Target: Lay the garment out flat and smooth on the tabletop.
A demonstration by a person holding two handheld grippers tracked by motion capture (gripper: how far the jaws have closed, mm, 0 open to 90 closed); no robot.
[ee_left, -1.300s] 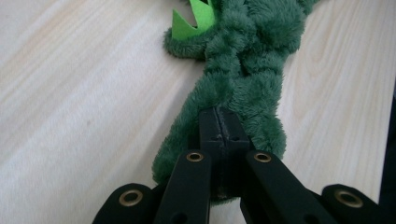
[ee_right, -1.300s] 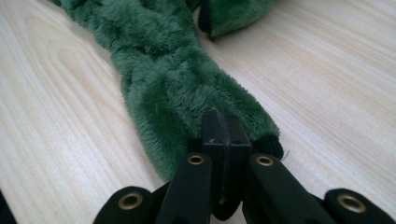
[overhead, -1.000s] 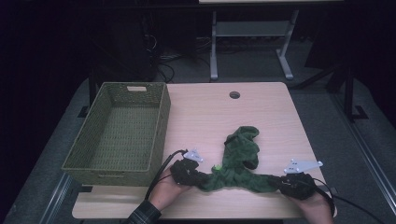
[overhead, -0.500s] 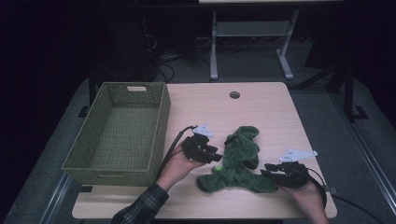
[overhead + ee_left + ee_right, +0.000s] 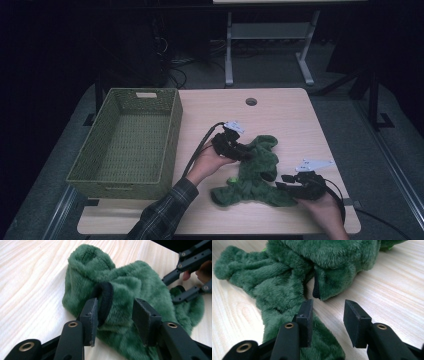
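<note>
A green fuzzy garment (image 5: 252, 172) with a black-trimmed cuff (image 5: 106, 298) lies bunched on the wooden table (image 5: 290, 120). My left gripper (image 5: 246, 151) hovers at its far left part. Its jaws (image 5: 117, 315) have just been opening and stand apart around the cuff fold, with fabric between them and not pinched. My right gripper (image 5: 283, 181) sits at the garment's near right end. Its jaws (image 5: 327, 315) have also just been opening; bare table shows between the pads, and green fabric (image 5: 287, 277) lies under and beside the left pad (image 5: 305, 312).
A woven green basket (image 5: 172, 135) stands empty on the left of the table, close to my left forearm. A round cable hole (image 5: 251, 101) sits near the far edge. My right gripper's jaws (image 5: 190, 272) show beyond the garment in the left gripper view.
My left gripper moved from the front edge away from me and to the right, onto the garment's middle. Both grippers' jaws opened. The garment's left end now lies bunched toward the centre.
</note>
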